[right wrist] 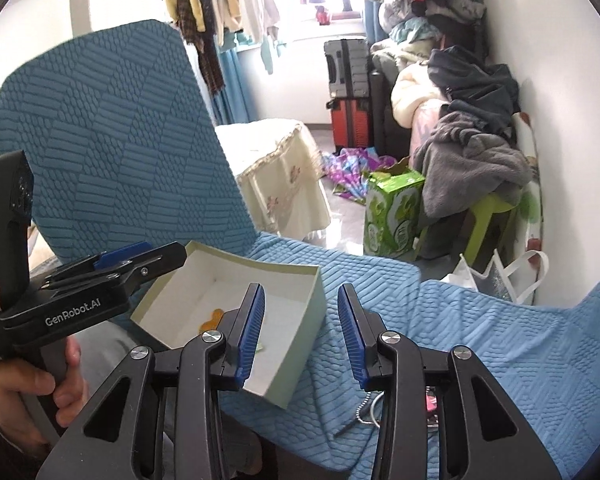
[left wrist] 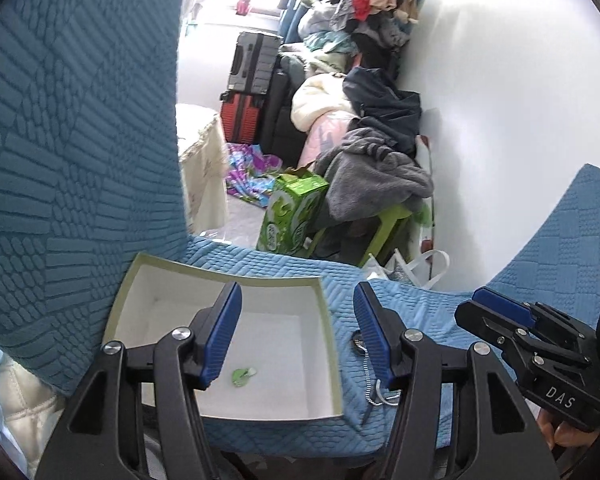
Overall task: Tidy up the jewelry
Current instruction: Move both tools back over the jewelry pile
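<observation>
Between picks. Left gripper (left wrist: pixel 298 334) and right gripper (right wrist: pixel 302 334) jaws apart, empty. Open box (left wrist: pixel 332 344) on blue cushion (left wrist: pixel 420 312) near back edge, green piece (left wrist: pixel 242 376) inside. Chain (left wrist: pixel 367 376) beside box's right wall, likely next: needs descent, pinch.

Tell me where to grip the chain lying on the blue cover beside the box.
Grip the chain mid-length, coming from above with fingers across it. It lies flat in a thin line right of the box, its ends partly hidden behind the left gripper, whose jaws stand open.
</observation>
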Tool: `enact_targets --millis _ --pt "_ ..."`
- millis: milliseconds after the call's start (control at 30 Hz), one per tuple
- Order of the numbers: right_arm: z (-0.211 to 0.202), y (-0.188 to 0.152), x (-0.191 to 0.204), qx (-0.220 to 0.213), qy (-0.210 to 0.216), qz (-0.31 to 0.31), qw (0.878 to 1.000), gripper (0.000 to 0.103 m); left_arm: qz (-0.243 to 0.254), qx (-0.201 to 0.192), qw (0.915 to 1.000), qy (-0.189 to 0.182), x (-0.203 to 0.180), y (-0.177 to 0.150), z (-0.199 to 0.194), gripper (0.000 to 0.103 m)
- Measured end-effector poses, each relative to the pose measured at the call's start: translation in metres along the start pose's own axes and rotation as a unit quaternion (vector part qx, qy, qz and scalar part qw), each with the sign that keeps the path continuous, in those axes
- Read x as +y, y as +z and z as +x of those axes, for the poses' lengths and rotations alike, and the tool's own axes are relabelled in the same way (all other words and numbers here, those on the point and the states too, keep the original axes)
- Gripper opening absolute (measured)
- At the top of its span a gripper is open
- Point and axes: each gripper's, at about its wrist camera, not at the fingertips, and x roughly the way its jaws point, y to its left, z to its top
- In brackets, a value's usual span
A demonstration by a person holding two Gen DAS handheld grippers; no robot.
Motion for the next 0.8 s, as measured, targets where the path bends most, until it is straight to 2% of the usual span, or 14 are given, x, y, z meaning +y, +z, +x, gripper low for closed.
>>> enact_targets --millis 267,400,800 --pt "-0.019 -0.012 -0.023 -0.006 -0.024 0.009 1.0 0.036 0.029 0.0 0.9993 -0.026 -0.032 -0.006 0.003 0.059" --pt "-0.027 -0.023 -0.038 -0.007 -0.042 0.013 0.999 0.036 0.024 0.006 0.998 -0.058 -0.044 -0.013 0.01 0.059" --pt "-0.036 -0.069 -0.097 0.012 -0.083 0.063 0.995 0.036 0.032 0.082 0.9902 -0.108 -0.085 -0.055 0.05 0.059"
